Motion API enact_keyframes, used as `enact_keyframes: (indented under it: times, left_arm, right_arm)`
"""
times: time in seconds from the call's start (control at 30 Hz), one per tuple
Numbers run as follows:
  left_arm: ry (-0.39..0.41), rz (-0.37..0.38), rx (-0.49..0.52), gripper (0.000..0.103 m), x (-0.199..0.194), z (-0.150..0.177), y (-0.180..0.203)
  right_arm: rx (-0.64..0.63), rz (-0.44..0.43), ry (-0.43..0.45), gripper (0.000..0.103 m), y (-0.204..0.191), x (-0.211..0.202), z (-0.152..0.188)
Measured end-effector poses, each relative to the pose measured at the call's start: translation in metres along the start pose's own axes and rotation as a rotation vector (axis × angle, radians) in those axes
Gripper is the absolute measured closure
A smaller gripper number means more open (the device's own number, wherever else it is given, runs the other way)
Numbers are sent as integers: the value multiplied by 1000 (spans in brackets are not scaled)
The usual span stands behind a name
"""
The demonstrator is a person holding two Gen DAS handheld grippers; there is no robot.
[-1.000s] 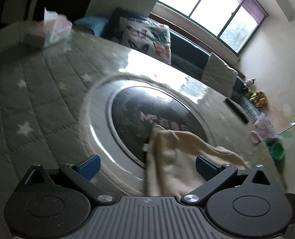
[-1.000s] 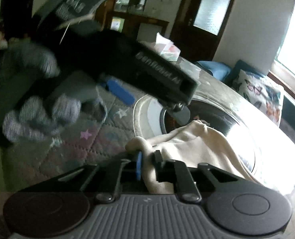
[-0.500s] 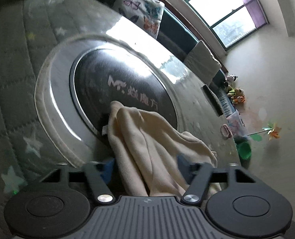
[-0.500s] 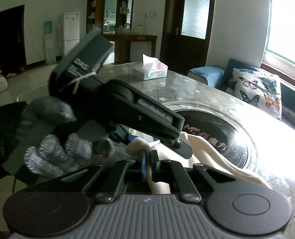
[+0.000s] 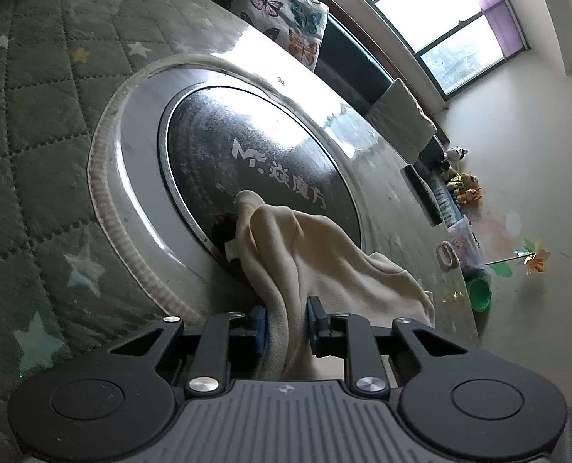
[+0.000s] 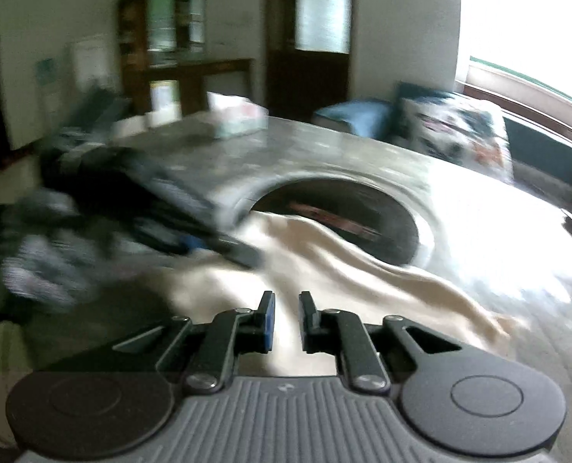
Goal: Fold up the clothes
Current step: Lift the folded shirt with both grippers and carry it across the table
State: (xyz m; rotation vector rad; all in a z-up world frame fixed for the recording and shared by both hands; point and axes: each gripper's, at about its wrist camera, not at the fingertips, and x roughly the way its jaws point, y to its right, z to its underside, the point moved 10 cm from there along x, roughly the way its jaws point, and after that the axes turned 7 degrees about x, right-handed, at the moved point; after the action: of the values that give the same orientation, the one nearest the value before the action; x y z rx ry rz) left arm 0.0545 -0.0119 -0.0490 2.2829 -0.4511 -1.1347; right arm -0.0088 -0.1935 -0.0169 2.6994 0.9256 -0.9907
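A cream garment (image 5: 316, 254) is lying draped over the table's (image 5: 35, 123) dark round centre plate (image 5: 247, 142), trailing toward the near edge. The left gripper (image 5: 286, 324) is pinching its fold; the right gripper (image 6: 286, 320) is sitting slightly parted over the cloth, gripping nothing.

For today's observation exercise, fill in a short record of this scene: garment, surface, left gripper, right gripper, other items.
garment: cream cloth, bunched, draped over the dark round insert
surface: quilted star-print table cover
left gripper: shut on the cloth
right gripper: slightly parted above the cloth, grip unclear through blur
other items: tissue box, butterfly cushion
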Motion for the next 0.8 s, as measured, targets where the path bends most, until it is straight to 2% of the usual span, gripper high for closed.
enact_keyframes:
  times: [0.23, 0.37, 0.43, 0.47, 0.6, 0.73, 0.8]
  left_arm:
    - [0, -17, 14, 80, 2, 0, 2]
    - [2, -28, 23, 80, 4, -1, 2]
    - [3, -33, 27, 80, 4, -1, 3]
    - [2, -35, 29, 80, 5, -1, 2]
    - [0, -39, 35, 82, 6, -1, 2]
    - [7, -44, 38, 81, 4, -1, 3]
    - [13, -43, 37, 70, 1, 0, 5]
  right_arm:
    - [149, 180, -40, 88, 87, 18, 20]
    - [242, 180, 0, 86, 115, 13, 16]
    - [278, 185, 28, 69, 125, 8, 12]
    - [287, 195, 43, 55, 128, 5, 11]
    - [309, 239, 65, 52, 145, -4, 10]
    - [355, 278, 40, 50, 166, 2, 16]
    - [391, 264, 31, 50, 171, 7, 21]
